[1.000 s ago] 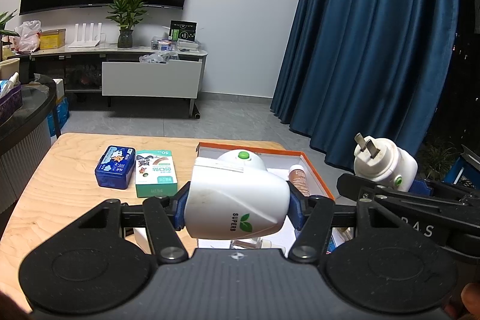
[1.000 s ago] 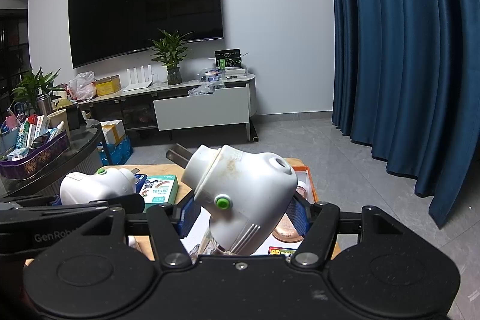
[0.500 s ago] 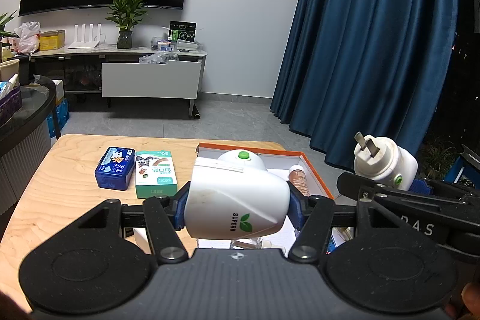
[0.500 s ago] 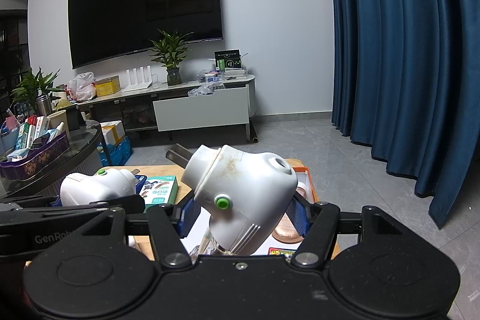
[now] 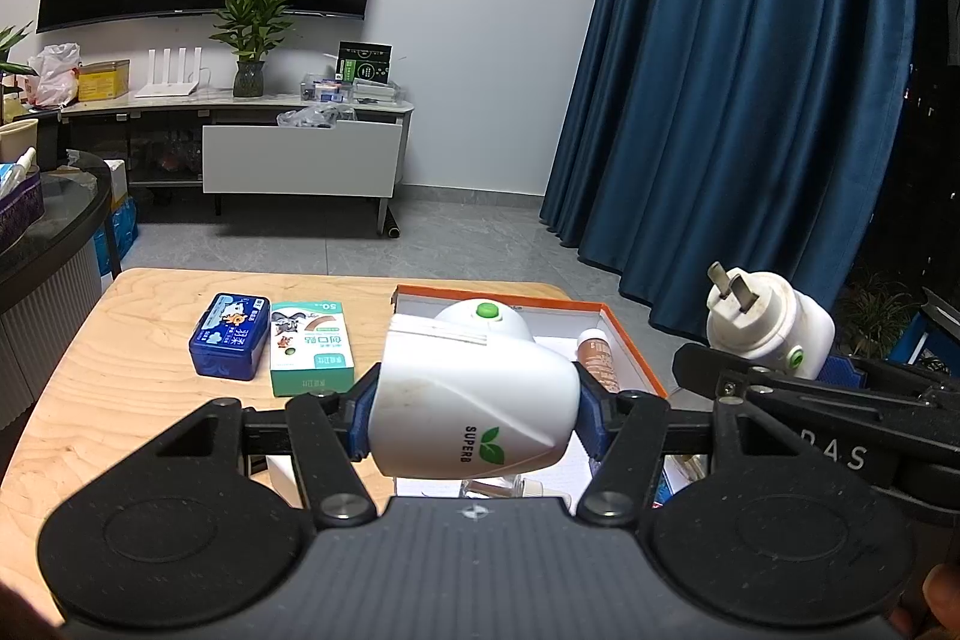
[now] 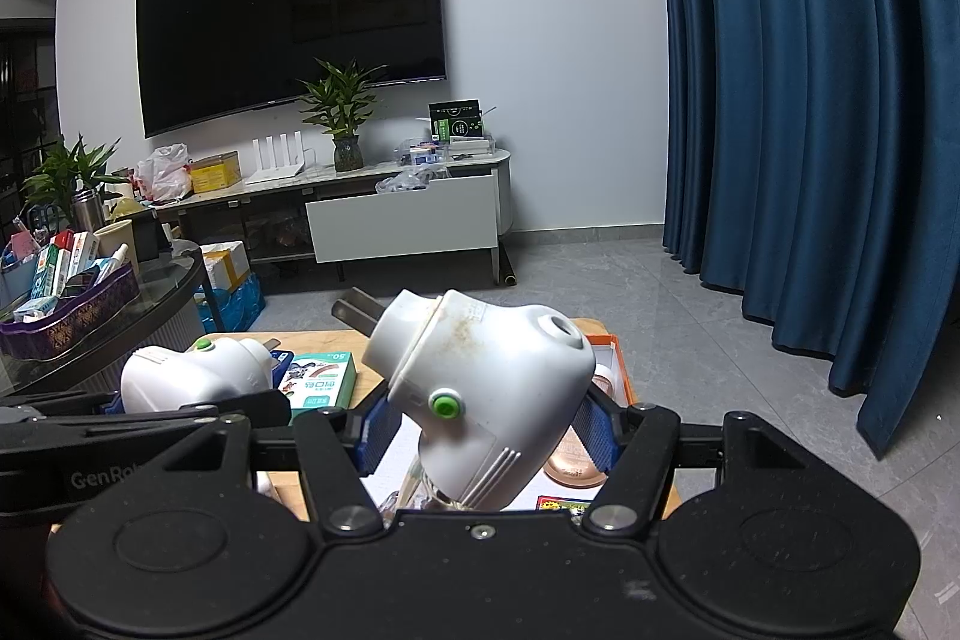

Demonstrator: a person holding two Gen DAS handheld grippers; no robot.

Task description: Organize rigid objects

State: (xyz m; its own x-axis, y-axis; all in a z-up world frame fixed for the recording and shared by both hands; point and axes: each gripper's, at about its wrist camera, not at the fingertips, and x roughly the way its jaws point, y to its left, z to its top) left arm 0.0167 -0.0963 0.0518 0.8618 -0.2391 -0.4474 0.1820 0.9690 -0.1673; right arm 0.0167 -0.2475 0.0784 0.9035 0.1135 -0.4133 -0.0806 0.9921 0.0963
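My left gripper [image 5: 474, 415] is shut on a white plug-in device [image 5: 474, 400] marked SUPERB with a green button. It hangs above the orange-rimmed box [image 5: 624, 334]. My right gripper [image 6: 483, 427] is shut on a second white plug-in device [image 6: 480, 376], tilted, its prongs pointing up left. Each held device shows in the other view: the right one at the right of the left wrist view [image 5: 774, 325], the left one at the left of the right wrist view [image 6: 192, 379].
On the wooden table [image 5: 120, 388] lie a blue tin [image 5: 229, 343] and a green-white carton [image 5: 309, 346]. The box holds a brown bottle [image 5: 597, 355] and a round rose compact [image 6: 573, 463]. A glass side table [image 6: 90, 328] stands left, blue curtains [image 6: 810, 100] right.
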